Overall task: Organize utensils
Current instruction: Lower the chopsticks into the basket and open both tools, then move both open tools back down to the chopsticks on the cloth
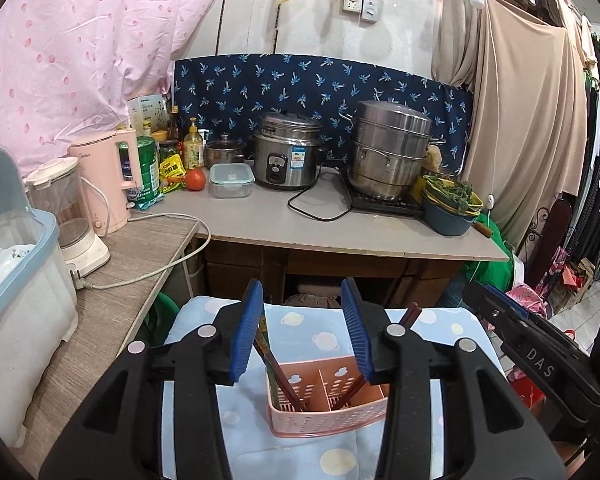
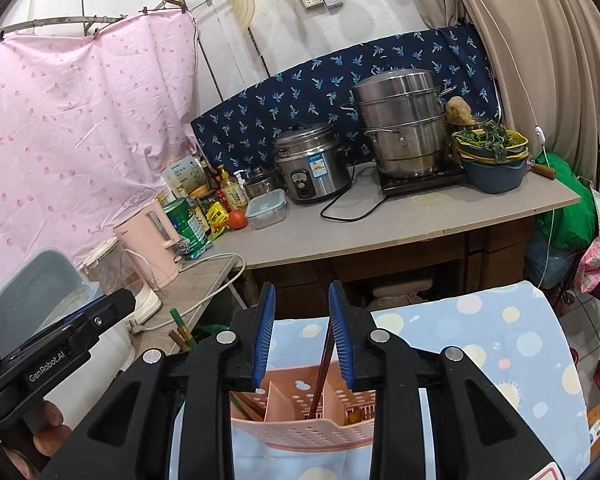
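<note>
Item, pink holder (image 1: pixel 328 408): we are hovering the left gripper (image 1: pixel 302 334) wide and empty, the right gripper (image 2: pixel 302 340) narrower, empty, risking knocking leaning chopsticks (image 1: pixel 278 372) and tipping it.

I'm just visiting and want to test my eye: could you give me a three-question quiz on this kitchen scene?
1. True or false: the pink utensil caddy stands on the dotted blue cloth.
2. What leans inside the caddy? A) dark chopsticks B) forks C) ladles
3. Fill in: the left gripper has its jaws ____.

Key: 1 true. 2 A. 3 open; the right gripper is open too, with one chopstick standing between its fingers, untouched as far as I can see.
</note>
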`<act>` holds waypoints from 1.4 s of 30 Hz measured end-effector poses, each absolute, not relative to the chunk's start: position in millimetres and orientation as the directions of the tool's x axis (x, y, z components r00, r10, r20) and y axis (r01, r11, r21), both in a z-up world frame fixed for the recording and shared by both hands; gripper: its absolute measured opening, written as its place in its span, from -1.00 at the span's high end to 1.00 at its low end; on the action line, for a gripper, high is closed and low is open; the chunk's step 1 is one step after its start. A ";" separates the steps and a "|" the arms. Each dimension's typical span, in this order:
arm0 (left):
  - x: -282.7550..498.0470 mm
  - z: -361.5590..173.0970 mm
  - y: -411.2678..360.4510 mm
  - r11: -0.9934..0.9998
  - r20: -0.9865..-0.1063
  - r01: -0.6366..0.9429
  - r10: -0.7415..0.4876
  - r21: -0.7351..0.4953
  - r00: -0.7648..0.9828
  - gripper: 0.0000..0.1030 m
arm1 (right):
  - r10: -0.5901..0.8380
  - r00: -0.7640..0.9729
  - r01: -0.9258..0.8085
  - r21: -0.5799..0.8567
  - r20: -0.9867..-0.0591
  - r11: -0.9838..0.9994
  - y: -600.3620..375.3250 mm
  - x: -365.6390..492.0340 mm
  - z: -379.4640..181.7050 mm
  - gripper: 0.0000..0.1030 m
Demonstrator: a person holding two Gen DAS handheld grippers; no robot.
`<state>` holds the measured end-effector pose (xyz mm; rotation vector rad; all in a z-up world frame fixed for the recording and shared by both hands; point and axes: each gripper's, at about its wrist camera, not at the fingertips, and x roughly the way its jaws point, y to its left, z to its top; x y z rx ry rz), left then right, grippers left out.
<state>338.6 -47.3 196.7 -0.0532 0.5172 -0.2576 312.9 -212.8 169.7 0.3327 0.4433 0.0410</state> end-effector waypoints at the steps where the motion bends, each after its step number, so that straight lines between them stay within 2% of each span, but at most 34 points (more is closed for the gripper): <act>1: 337.0 196.6 -47.4 0.967 -0.483 0.229 -0.254 -0.111 0.838 0.24 | 0.112 0.903 0.031 0.323 -0.415 0.946 -211.5 310.3 169.9 0.47; 4: 329.0 196.0 -47.6 0.967 -0.490 0.232 -0.251 -0.101 0.834 0.23 | 0.127 0.898 0.018 0.325 -0.421 0.946 -207.7 299.4 169.4 0.47; 7: 317.6 193.3 -46.4 0.968 -0.496 0.231 -0.247 -0.095 0.832 0.05 | 0.151 0.889 0.006 0.341 -0.432 0.940 -203.5 285.7 166.9 0.47; 16: 275.3 170.1 -32.2 0.971 -0.537 0.225 -0.235 -0.086 0.810 0.04 | 0.199 0.849 -0.012 0.360 -0.489 0.933 -190.0 220.6 139.7 0.43; 24: 225.4 118.5 -22.3 0.970 -0.623 0.232 -0.226 -0.074 0.749 0.04 | 0.206 0.794 0.027 0.371 -0.571 0.928 -185.6 156.3 90.7 0.43; 34: 164.1 47.8 -9.9 0.968 -0.727 0.242 -0.210 -0.061 0.654 0.04 | 0.188 0.682 0.040 0.293 -0.707 0.955 -162.2 87.8 24.2 0.43; 42: 129.3 4.4 -3.4 0.967 -0.787 0.247 -0.203 -0.066 0.583 0.01 | 0.196 0.596 0.028 0.264 -0.779 0.964 -141.4 53.6 -21.7 0.43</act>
